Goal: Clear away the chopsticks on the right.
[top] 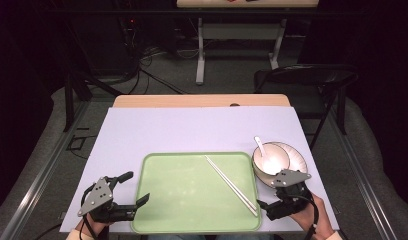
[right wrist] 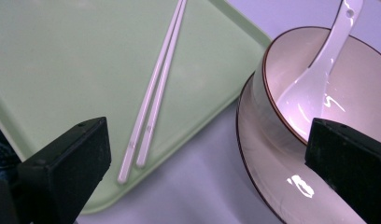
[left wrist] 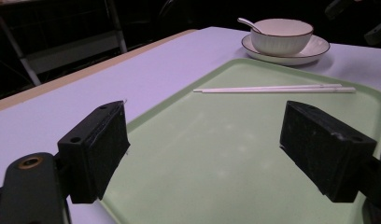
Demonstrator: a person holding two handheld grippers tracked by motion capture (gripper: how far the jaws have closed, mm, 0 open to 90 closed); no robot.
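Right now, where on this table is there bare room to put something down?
Free: the lavender table cover beyond the green tray, and the tray's left half, left of the chopsticks. Crowded: the right side, where bowl with spoon on plate meets the right tongs.

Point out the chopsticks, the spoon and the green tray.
chopsticks [top: 231,185], high view, middle of the pair's length
spoon [right wrist: 314,79], right gripper view, where the handle meets the scoop inside the bowl
green tray [left wrist: 212,149], left gripper view, bare floor of the tray
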